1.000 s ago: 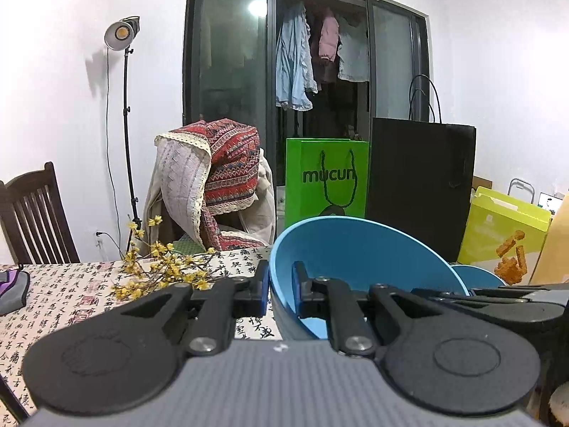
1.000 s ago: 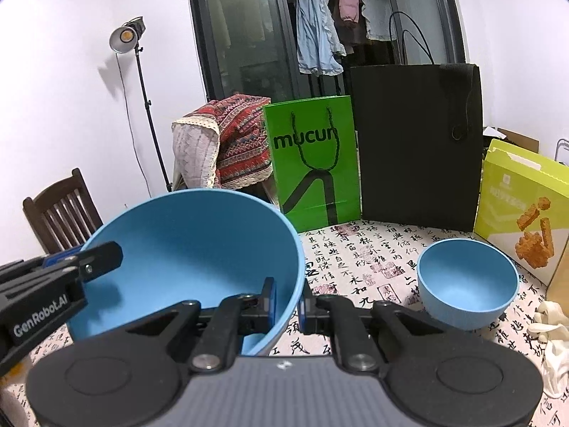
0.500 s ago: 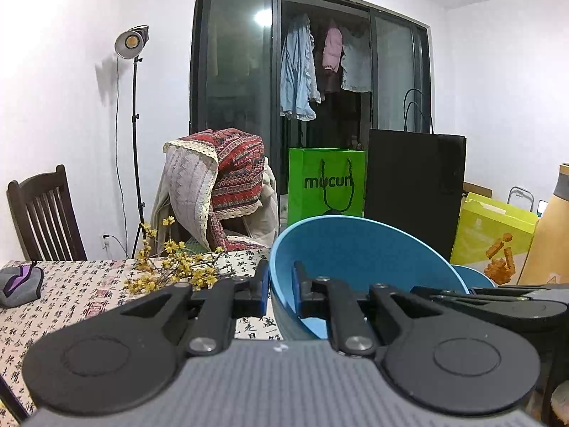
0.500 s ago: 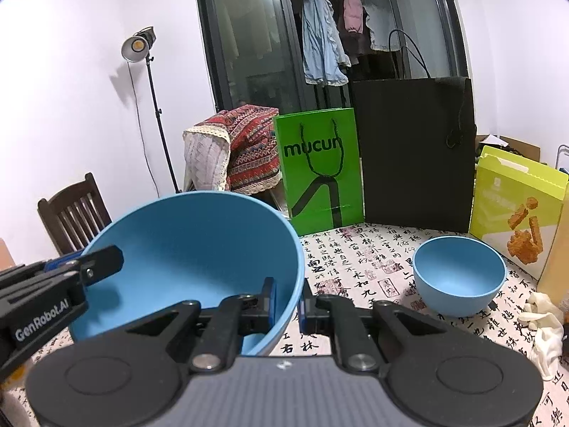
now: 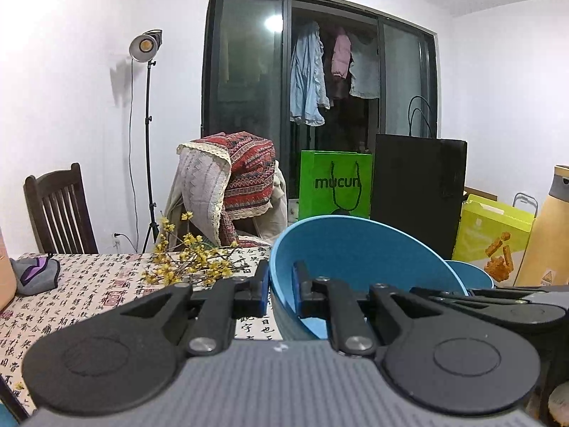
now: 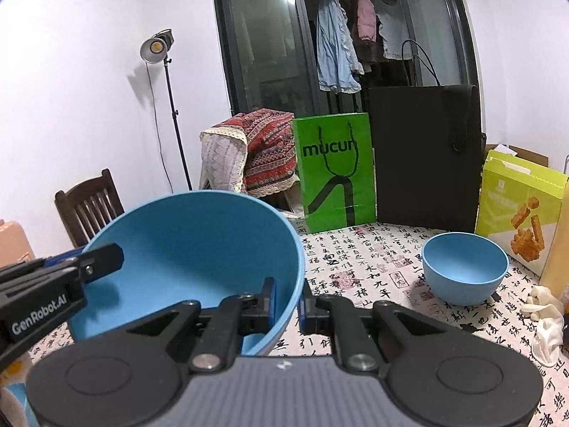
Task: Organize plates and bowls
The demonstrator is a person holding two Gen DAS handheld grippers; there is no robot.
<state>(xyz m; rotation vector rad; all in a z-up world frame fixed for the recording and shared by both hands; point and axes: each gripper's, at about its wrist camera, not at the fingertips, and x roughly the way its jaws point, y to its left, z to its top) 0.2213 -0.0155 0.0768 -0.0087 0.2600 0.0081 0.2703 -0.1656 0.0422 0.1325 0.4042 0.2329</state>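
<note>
- The large blue bowl (image 6: 192, 249) is held above the patterned surface (image 6: 373, 267), tilted, between both tools.
- Its left rim is clamped by the left hand-held gripper (image 5: 279, 284); one finger is seen outside the wall and one inside.
- Its right rim is clamped by the right hand-held gripper (image 6: 287, 300) in the same way.
- A small blue bowl (image 6: 464, 267) is placed on the surface to the right, well apart from the large one.
- Behind it, a green bag (image 6: 334, 170), a black bag (image 6: 426, 156) and a yellow-green box (image 6: 519, 210) are seen standing.
</note>
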